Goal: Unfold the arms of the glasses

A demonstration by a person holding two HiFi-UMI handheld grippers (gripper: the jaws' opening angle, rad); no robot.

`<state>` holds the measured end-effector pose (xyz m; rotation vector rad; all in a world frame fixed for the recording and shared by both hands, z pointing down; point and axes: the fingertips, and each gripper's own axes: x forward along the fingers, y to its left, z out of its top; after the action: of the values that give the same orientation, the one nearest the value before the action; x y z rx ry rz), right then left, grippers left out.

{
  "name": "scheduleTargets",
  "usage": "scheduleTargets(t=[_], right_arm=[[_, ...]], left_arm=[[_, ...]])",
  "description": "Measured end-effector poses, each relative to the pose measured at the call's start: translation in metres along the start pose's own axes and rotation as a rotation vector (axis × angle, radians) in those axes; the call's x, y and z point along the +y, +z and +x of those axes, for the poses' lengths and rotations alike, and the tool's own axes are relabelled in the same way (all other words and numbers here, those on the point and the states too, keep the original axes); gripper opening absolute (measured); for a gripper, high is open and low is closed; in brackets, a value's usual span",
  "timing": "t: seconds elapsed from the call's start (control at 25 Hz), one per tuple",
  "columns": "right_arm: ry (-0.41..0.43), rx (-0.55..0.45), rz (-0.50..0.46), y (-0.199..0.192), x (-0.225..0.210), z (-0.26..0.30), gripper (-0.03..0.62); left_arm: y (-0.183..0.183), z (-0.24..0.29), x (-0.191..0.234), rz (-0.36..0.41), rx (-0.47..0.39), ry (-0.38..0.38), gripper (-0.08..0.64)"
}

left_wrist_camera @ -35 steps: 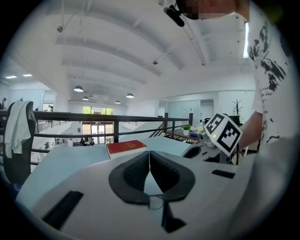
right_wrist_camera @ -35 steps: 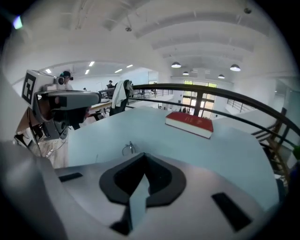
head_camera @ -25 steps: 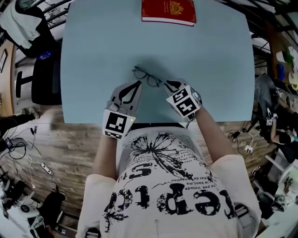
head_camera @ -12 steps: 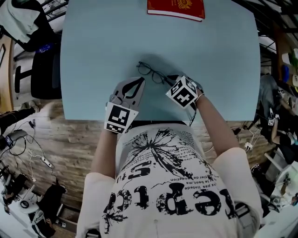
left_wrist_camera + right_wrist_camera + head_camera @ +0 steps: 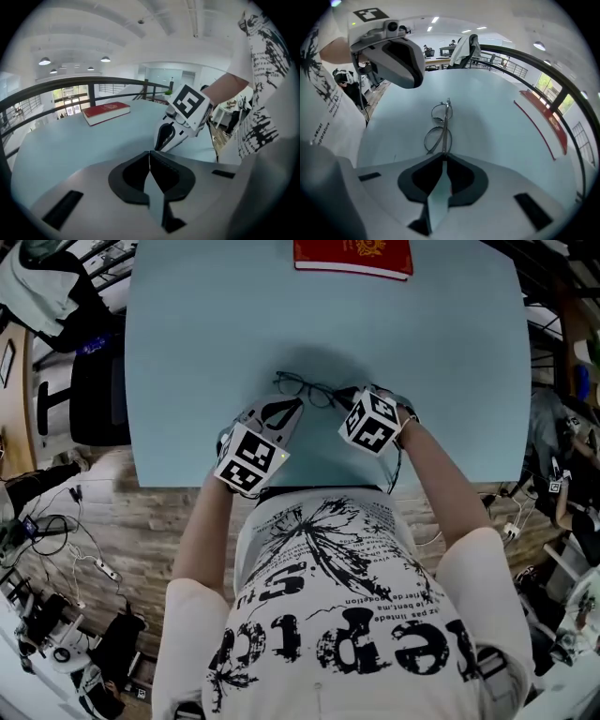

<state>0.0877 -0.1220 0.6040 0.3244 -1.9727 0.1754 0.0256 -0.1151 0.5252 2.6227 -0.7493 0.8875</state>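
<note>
Reading near to far. Left gripper (image 5: 289,409) is hovering over the near part of the table (image 5: 187,334), jaws pressed fully together with nothing in them, so it's idling empty. Its tip is pointing at the left half of the glasses (image 5: 302,387) and sitting just beside the frame on my side. I can't tell whether it's touching. Its own view isn't showing the glasses at all, only the right gripper across from it.

Right gripper (image 5: 443,157) is pointing steeply down and its jaws have just been closing. They're standing narrow, with the right end of the glasses running in between the tips. I'm reading that as a pinch on the frame end, near the hinge.

Key relation: the glasses are lying flat on the table, near the front edge, long axis running left-right across me, right end sitting slightly nearer. From the right gripper that axis is running straight away along the jaw line, one lens behind the other. So the right gripper is on the thing and the left is the free one. Both arms are looking folded against the lenses, so I'm judging the unfolding as not yet started. The left would be coming in on a folded arm while the right is anchoring.

Count: one pair of glasses, two lenses, two grippers, one table, and one red book (image 5: 353,257) lying at the far edge, well apart from everything.
</note>
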Motion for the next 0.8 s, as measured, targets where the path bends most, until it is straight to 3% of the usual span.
scheduleTargets(t=[0.12, 0.2, 0.36, 0.64, 0.8], right_arm=[[0.031, 0.019, -0.055, -0.002, -0.002, -0.002, 0.041], [0.055, 0.032, -0.064, -0.002, -0.002, -0.003, 0.041], [0.073, 0.058, -0.084, -0.009, -0.003, -0.003, 0.041], [0.082, 0.062, -0.105, -0.017, -0.002, -0.005, 0.041], [0.083, 0.064, -0.108, -0.016, -0.003, -0.005, 0.041]], left_arm=[[0.002, 0.016, 0.000, 0.139, 0.078, -0.064, 0.023], [0.000, 0.027, -0.002, 0.239, 0.145, -0.110, 0.091], [-0.009, 0.049, -0.011, 0.435, 0.260, -0.189, 0.102], [-0.022, 0.078, -0.021, 0.679, 0.385, -0.256, 0.130], [-0.026, 0.088, -0.022, 0.747, 0.400, -0.268, 0.126]])
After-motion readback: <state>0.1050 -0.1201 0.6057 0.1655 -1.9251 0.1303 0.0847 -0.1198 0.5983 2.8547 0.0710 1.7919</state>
